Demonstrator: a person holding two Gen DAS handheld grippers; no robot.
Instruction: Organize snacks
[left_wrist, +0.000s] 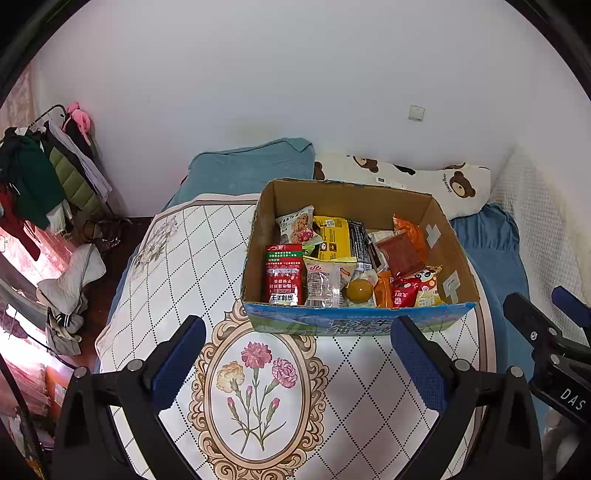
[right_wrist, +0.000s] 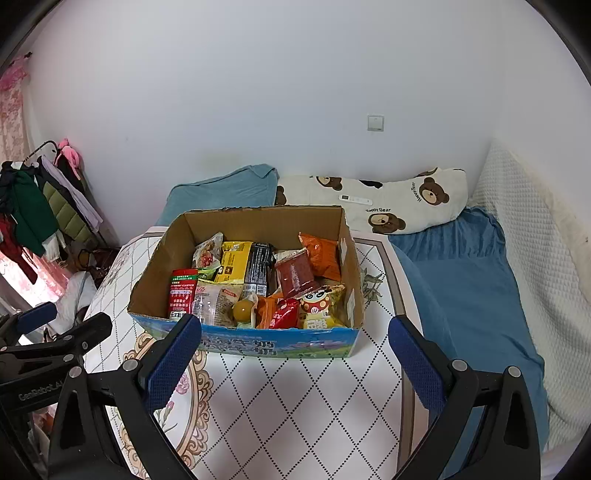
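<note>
An open cardboard box (left_wrist: 255, 254) with a blue printed front stands on a small table (left_wrist: 177, 266) with a diamond-pattern cloth. It holds several snack packs: a red pack (left_wrist: 282, 275), a yellow pack (left_wrist: 332, 238), an orange pack (left_wrist: 408, 230) and a round yellow snack (left_wrist: 359, 290). The box shows in the right wrist view (right_wrist: 155, 280) too. My left gripper (left_wrist: 297, 354) is open and empty, in front of the box. My right gripper (right_wrist: 293, 356) is open and empty, just short of the box's front wall.
A bed with a blue sheet (right_wrist: 472, 295), a teal pillow (left_wrist: 251, 170) and a bear-print pillow (right_wrist: 402, 203) lies behind and right of the table. A clothes rack (left_wrist: 40, 173) stands at far left. The right gripper's body (left_wrist: 546, 339) sits at the table's right edge.
</note>
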